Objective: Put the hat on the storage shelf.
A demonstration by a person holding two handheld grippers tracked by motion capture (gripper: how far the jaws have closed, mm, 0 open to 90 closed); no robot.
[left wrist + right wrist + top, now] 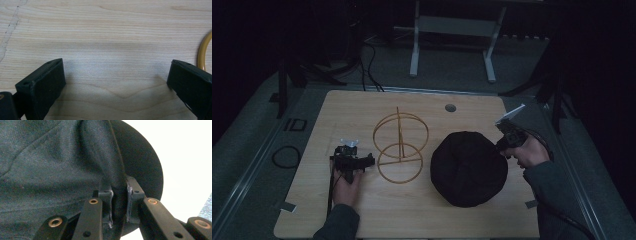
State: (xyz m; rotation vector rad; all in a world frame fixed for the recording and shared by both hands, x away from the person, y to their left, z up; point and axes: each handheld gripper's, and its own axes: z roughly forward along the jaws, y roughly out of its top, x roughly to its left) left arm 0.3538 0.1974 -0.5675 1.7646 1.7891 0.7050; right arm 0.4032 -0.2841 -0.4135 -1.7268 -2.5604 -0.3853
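1. On the pale wooden worktop (362, 210), right of centre, lies a black fabric hat (469, 167), rounded and slumped.
2. At the hat's 3 o'clock edge, the right gripper (501, 146) has its fingers (106, 195) pinched tight on a fold of the hat's cloth (117, 202); the right gripper view shows the fabric bunched between the pads.
3. At the hat's 9 o'clock stands a yellow wire stand (400, 148), two rings joined by an upright rod, just beside the hat; whether they touch cannot be told.
4. At the stand's 9 o'clock, the left gripper (371, 161) rests low at the worktop, fingers (47, 82) spread wide with bare wood between them; the stand's ring (203, 55) curves past the right-hand finger.
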